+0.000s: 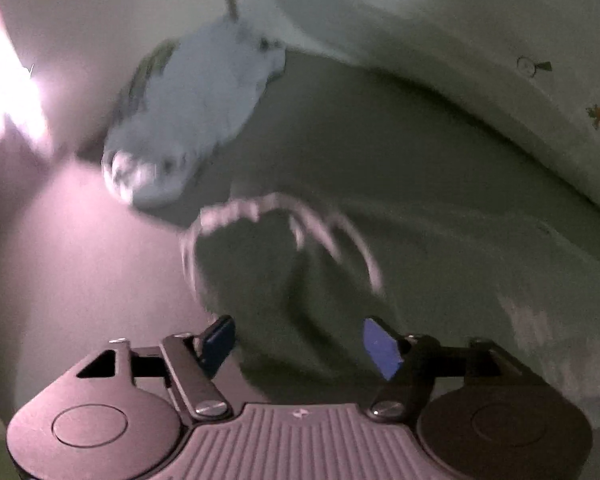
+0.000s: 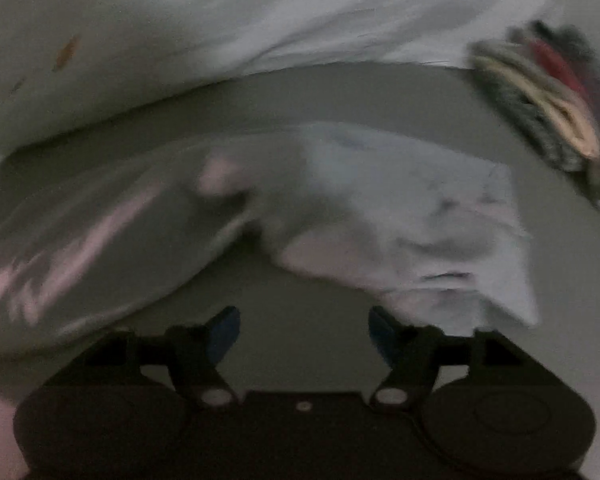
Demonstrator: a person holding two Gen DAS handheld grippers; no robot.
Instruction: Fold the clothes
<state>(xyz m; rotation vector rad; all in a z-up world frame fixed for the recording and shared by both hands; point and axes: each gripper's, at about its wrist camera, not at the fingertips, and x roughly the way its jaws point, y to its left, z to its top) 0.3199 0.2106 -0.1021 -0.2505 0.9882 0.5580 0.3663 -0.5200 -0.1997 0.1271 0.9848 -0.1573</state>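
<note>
**Both claws spread and empty over two garments**

Nearest your lenses are the claws themselves. Your left gripper [image 1: 298, 346] has its blue pads set wide apart with nothing between them; your right gripper [image 2: 304, 334] is spread the same way, also empty.

Ahead of the left gripper, just past its pads, lies a dark green garment [image 1: 340, 208] with a pale printed design, spread on the bed [image 1: 80, 260]. Its near edge curls up close to the left pad, and its body runs away from you and off to the right. That puts its long axis roughly diagonal to the claw, not square to it.

Beyond it, up and to the left, sits a light blue garment [image 1: 196, 120], bunched or partly folded; blur makes it hard to tell which. In the right wrist view the blue garment [image 2: 412, 216] lies just ahead and to the right of the claw, and the green garment [image 2: 100, 220] stretches off to the left. A folded stack [image 2: 552, 104] rests well apart at the far right, and a white pillow [image 2: 140, 40] lies behind everything.

So your right gripper is nearer the blue garment and your left is nearer the green one's edge. Both views are blurred, so I cannot say how far either garment has been folded.
</note>
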